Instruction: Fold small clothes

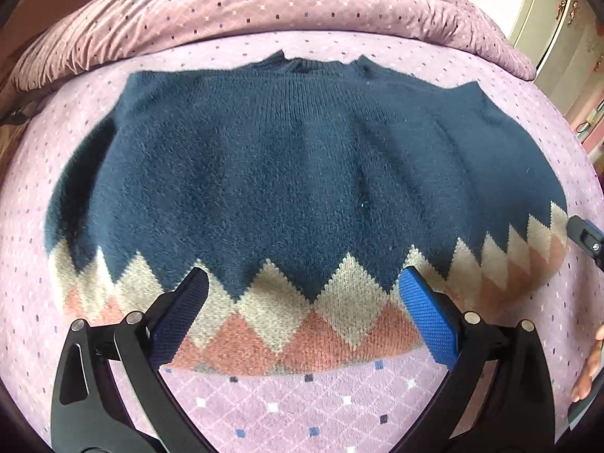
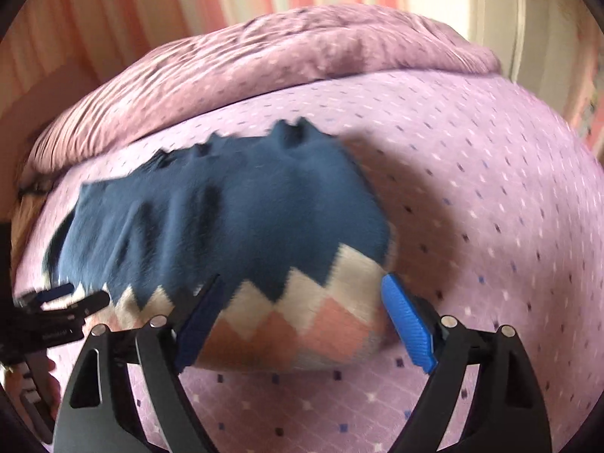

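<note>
Lying flat at 12 o'clock from both grippers, the navy sweater rests on a lilac dotted bedsheet. Left gripper and right gripper gape, released. Bunched duvet behind; striped wall.

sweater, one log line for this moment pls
sweater: flat on bed | left claw: open over hem | right claw: open at hem corner | fold: not started

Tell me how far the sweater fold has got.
Done: the navy sweater lies spread on the purple bedsheet, sides apparently tucked in. In hand: nothing; the left gripper and right gripper hover at the patterned hem, jaws open. Left: grip the hem and fold toward the collar.
</note>
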A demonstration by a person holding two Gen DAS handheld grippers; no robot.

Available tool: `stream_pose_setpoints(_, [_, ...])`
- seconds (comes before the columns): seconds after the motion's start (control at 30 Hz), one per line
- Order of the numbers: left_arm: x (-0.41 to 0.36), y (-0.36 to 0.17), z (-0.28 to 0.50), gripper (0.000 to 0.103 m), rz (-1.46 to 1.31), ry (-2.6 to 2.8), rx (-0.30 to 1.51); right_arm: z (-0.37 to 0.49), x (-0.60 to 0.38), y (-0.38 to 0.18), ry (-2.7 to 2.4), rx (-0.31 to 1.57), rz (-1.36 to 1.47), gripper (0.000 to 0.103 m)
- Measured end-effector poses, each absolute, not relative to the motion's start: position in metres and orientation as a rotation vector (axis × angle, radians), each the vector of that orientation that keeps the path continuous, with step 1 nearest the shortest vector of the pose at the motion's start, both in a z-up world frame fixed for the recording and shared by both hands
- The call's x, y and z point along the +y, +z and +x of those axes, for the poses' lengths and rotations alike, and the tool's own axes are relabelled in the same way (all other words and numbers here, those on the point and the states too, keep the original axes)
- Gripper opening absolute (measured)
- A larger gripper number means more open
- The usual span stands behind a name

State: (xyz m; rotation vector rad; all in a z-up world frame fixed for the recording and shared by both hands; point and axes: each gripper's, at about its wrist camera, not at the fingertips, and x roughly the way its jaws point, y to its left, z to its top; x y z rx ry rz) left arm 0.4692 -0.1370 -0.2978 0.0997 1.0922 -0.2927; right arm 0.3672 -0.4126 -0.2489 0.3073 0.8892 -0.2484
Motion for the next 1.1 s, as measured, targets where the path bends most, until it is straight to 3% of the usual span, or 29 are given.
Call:
stream_pose_setpoints(0.57, [-0.147, -0.313, 0.474, 0.100, 0.119, -0.302, 1.134, 0.334, -0.458, -0.338, -0.304, 0.863, 1.067, 0.087])
stream_pose_setpoints(0.87, [-0.148, -0.315, 0.476, 0.100, 0.115, -0.302, 1.141, 0.361, -0.447, -0.352, -0.328, 0.814, 1.185, 0.087])
stream_pose_setpoints(0.93, [-0.147, -0.315, 0.476, 0.100, 0.113, -0.303, 1.140, 0.369, -0.445, -0.348, -0.337, 0.814, 1.143, 0.080])
stream_pose_setpoints(0.97, [-0.147, -0.316, 0.475, 0.100, 0.112, -0.304, 1.139, 0.372, -0.444, -0.345, -0.339, 0.814, 1.108, 0.062])
stream_pose_setpoints(1.0, [-0.146, -0.317, 0.476, 0.100, 0.109, -0.306, 1.139, 0.376, -0.444, -0.344, -0.336, 0.816, 1.081, 0.053])
stream_pose_setpoints(1.1, [-0.146, -0.318, 0.476, 0.100, 0.106, -0.311, 1.140, 0.382, -0.445, -0.348, -0.321, 0.821, 1.057, 0.052])
